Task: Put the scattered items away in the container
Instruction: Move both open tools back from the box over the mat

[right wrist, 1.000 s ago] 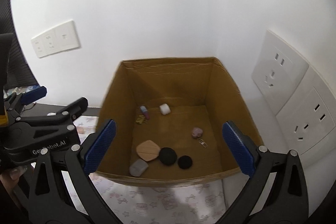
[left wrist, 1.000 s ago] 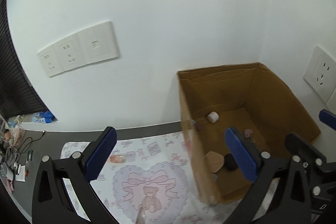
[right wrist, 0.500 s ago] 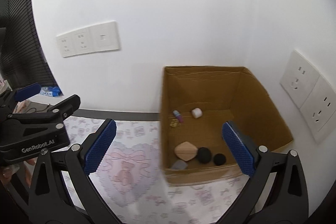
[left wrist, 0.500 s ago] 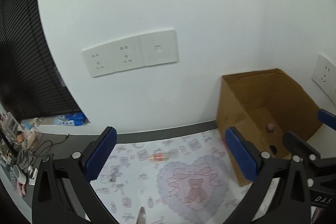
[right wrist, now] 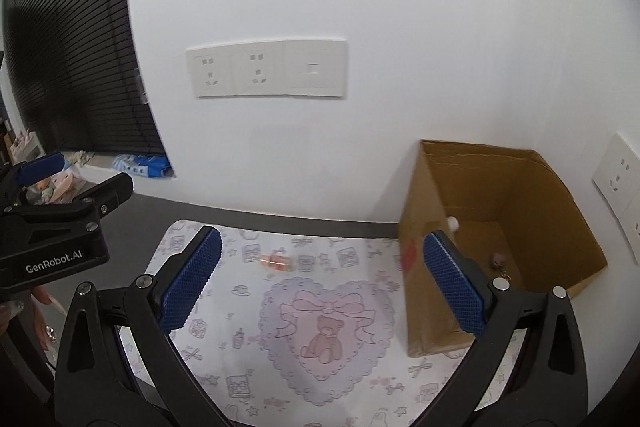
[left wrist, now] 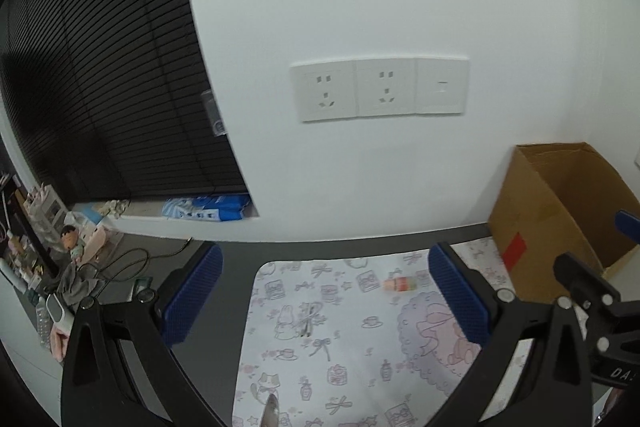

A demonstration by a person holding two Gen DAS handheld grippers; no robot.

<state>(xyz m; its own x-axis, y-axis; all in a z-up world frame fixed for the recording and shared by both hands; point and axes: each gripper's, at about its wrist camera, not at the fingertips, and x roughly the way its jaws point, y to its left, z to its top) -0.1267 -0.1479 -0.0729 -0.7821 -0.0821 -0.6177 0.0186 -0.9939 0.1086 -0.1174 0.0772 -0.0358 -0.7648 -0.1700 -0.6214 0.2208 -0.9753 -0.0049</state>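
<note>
The bottle (right wrist: 276,262), a small pinkish tube lying on its side at the far edge of the mat (right wrist: 248,327), is the one stray item plainly in view; it looks light, hard and smooth, so it will likely roll or skid if nudged, and the best hold is across its middle, jaws square to its length. It is blurred, so glass or plastic I cannot tell. Going left to right: the left gripper (left wrist: 326,291) hangs released and empty over the mat's left part, the bottle between its fingers in its own view but farther off; the right gripper (right wrist: 322,277) is likewise spread wide, holding nothing. At the right, against the wall, stands the box (right wrist: 416,267), open-topped, its near flap down; inside show a white cap (right wrist: 453,223) and a small pink charm (right wrist: 497,259), the rest hidden by its wall.
</note>
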